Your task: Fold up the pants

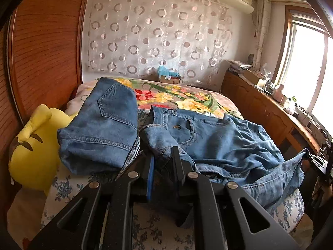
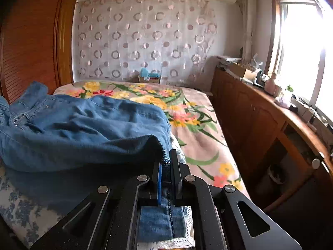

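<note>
Pants (image 1: 224,145) edges pinched by left gripper (image 1: 163,156) and right gripper (image 2: 166,166).

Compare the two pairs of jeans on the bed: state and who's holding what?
The folded jeans sit as a compact bundle beside the yellow plush, back pocket up, untouched. The spread jeans lie open and wrinkled, front pocket up; the left hand-held gripper pinches the waist end and the right hand-held gripper a hem. Both are mid-blue denim on the bed.
</note>
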The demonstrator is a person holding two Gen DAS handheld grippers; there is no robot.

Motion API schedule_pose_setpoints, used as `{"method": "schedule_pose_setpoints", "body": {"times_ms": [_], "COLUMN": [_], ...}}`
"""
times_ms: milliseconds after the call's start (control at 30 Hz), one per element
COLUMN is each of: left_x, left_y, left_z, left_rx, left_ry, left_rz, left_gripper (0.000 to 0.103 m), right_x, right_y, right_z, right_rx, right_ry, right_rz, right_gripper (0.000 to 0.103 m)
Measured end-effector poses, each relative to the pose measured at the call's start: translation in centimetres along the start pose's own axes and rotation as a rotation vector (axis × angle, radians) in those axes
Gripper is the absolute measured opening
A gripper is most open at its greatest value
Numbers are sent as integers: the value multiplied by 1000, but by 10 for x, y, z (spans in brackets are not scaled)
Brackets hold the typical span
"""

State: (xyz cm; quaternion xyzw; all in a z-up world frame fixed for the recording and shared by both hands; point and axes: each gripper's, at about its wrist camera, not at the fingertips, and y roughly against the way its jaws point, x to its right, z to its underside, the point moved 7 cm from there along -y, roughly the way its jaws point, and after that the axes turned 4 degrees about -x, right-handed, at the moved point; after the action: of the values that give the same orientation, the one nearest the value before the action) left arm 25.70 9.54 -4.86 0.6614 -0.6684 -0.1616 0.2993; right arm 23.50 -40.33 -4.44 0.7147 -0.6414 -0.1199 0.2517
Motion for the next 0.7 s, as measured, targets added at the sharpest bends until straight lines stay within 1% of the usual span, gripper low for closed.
{"method": "schedule_pose_setpoints", "body": {"times_ms": [100, 233, 333, 500, 567, 633, 700], "left_x": [2, 10, 16, 29, 32, 36, 39], "left_y": [-3, -11, -21, -52, -64, -79, -91], "left_z": [-9, -39, -61, -102, -113, -125, -132], "left_rx": [8, 42, 55, 70, 70, 67, 62], "left_ry": [-9, -22, -37, -71, -76, -88, -96], "left_rz": [-2, -4, -7, -15, -15, -20, -25], "left_gripper": [15, 15, 15, 15, 15, 15, 15], "right_x": [3, 3, 10, 26, 30, 30, 24], "right_y": [0, -9, -7, -18, -24, -31, -46], "right_z": [-14, -36, -50, -77, -87, -95, -100], "right_rx": [8, 36, 58, 77, 80, 82, 80], "right_ry": [-14, -13, -6, -3, -3, 0, 5], "right_rz": [0, 12, 26, 56, 69, 84, 99], "right_gripper": [6, 6, 6, 6, 6, 6, 6]}}
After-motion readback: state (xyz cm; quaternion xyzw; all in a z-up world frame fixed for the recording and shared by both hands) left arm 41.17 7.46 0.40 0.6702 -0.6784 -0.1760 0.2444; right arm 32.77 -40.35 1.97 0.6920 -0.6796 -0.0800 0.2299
